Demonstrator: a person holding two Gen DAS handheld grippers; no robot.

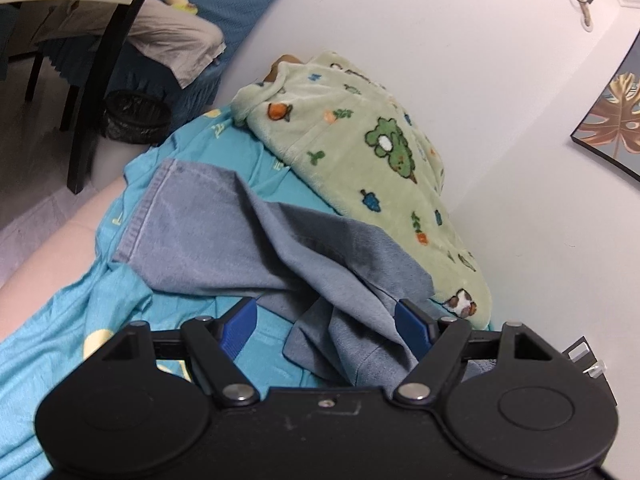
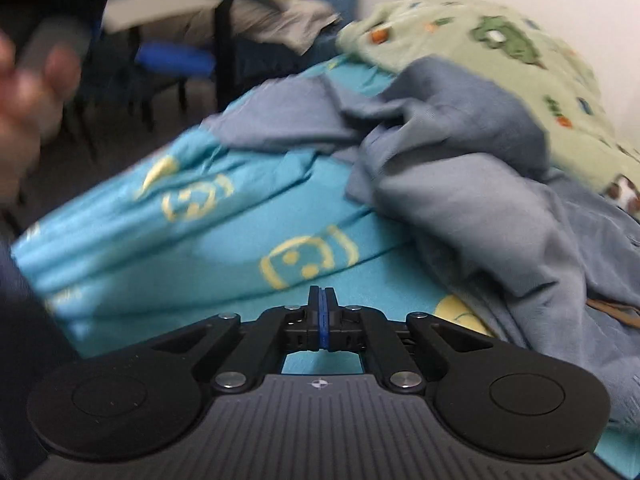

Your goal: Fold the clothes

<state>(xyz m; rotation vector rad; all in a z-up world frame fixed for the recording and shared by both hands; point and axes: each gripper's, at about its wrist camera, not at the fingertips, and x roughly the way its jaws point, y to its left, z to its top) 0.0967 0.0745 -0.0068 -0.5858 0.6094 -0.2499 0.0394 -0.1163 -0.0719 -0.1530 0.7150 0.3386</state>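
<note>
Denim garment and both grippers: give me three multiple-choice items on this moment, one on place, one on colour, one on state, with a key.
1. Where does the denim garment lie?
A. on the turquoise sheet
B. on the floor
C. on a chair

2. What colour is the fleece blanket by the wall?
A. red
B. pale green
C. black

3. How do the grippers stand?
A. both open
B. both shut
C. left open, right shut

Key: 1 A, the denim spreads over the turquoise sheet. 2 B, pale green fleece with small printed figures. 3 C, the left gripper shows its fingers wide apart with denim between them, while the right gripper has its pads pressed together, holding nothing.
</note>
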